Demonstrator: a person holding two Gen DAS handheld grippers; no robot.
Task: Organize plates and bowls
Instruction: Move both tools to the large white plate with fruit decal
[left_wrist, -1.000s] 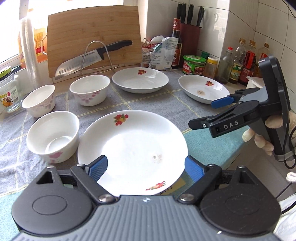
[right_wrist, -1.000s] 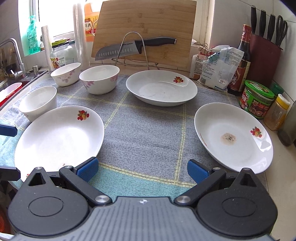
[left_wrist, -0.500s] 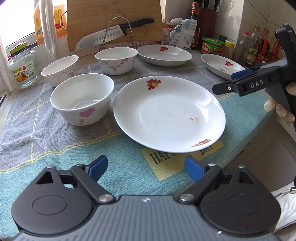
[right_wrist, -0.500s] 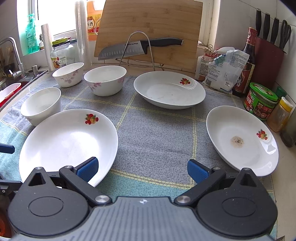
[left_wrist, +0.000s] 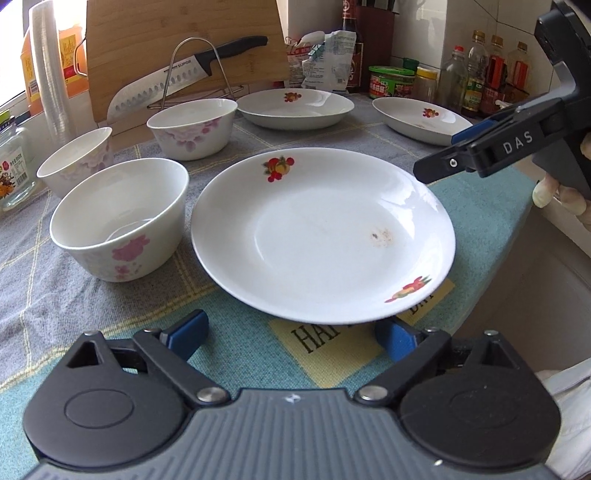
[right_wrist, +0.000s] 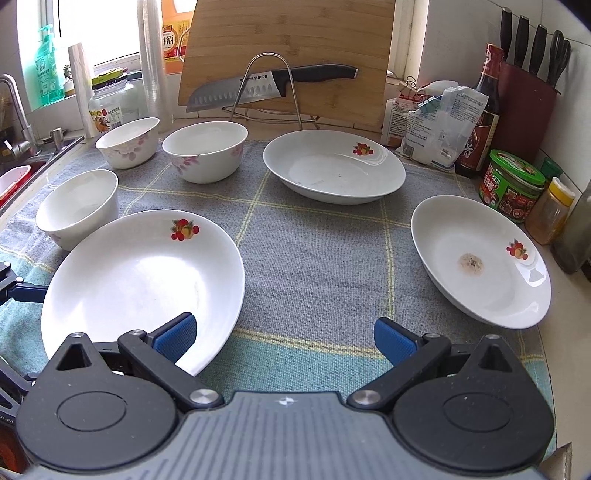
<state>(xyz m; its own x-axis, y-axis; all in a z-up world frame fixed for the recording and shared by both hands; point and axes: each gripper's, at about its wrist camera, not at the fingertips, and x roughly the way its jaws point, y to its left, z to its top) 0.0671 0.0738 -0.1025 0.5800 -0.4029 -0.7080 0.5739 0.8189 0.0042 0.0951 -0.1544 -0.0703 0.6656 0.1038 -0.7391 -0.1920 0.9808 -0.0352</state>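
The left tool was spread wide and empty, its blue pads flanking the near rim of the nearest plate, which lay on the cloth printed "HAP…" on the desk. The right tool, marked "DAS" on its side in the left view, was likewise released. A knife stamped "SUPOR" rested on the wire rack. Three bowls and two more plates sat beyond.
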